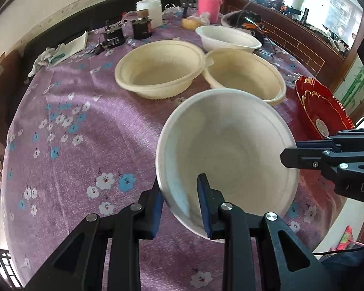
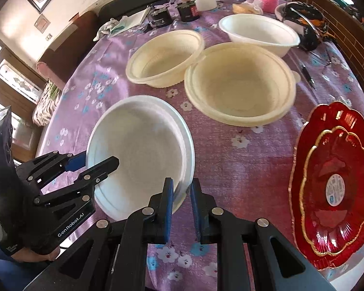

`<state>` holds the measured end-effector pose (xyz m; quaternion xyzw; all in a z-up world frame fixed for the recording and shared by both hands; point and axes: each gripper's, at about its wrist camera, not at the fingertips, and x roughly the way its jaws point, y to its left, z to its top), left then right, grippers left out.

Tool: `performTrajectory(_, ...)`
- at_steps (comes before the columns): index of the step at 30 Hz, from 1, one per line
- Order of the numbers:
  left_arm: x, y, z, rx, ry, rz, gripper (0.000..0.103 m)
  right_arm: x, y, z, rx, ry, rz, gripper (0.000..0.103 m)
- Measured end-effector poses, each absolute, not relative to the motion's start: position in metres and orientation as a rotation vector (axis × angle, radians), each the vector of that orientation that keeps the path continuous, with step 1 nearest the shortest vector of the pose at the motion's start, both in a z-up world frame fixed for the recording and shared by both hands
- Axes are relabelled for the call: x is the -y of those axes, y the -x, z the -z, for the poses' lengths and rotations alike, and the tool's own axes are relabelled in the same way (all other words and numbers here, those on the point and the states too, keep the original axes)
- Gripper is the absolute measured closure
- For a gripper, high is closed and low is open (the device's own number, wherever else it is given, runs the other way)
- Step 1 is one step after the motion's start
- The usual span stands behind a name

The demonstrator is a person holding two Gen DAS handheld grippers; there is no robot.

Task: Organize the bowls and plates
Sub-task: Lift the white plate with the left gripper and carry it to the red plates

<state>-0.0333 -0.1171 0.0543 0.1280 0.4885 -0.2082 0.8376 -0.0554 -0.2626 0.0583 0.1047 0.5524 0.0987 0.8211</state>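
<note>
Carrying a white bowl (image 1: 227, 155) by its rim: left gripper (image 1: 182, 194) and right gripper (image 2: 182, 201) both pinch it, lifted off the table (image 1: 85, 121). Ahead, two cream bowls (image 2: 240, 84) and another white one sit unstacked; red plate (image 2: 335, 184) right of the right gripper. Sorting looks barely begun.

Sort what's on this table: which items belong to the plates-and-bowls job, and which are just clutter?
Job items:
held white bowl
second white bowl
two cream bowls
red plates

Lying about:
pink-sleeved bottle
white jar
black motors
pen
</note>
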Motion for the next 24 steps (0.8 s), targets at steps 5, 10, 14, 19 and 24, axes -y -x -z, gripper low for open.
performTrajectory(5, 0.129, 0.037, -0.058, -1.018, -0.284, 0.454, 0.077, 0.275, 0.063, -0.064, -1.15, -0.228, -0.201, 0.087)
performTrajectory(10, 0.14, 0.04, -0.06, -1.008, -0.299, 0.463, 0.077, 0.288, 0.069, -0.067, -1.14, -0.239, -0.191, 0.087)
performTrajectory(14, 0.146, 0.042, -0.063, -1.0, -0.304, 0.468, 0.077, 0.296, 0.074, -0.071, -1.128, -0.242, -0.186, 0.087)
performTrajectory(19, 0.155, 0.044, -0.066, -0.993, -0.31, 0.473, 0.077, 0.303, 0.079, -0.076, -1.116, -0.246, -0.182, 0.087)
performTrajectory(24, 0.164, 0.047, -0.07, -0.981, -0.323, 0.485, 0.077, 0.312, 0.084, -0.081, -1.1, -0.252, -0.172, 0.087)
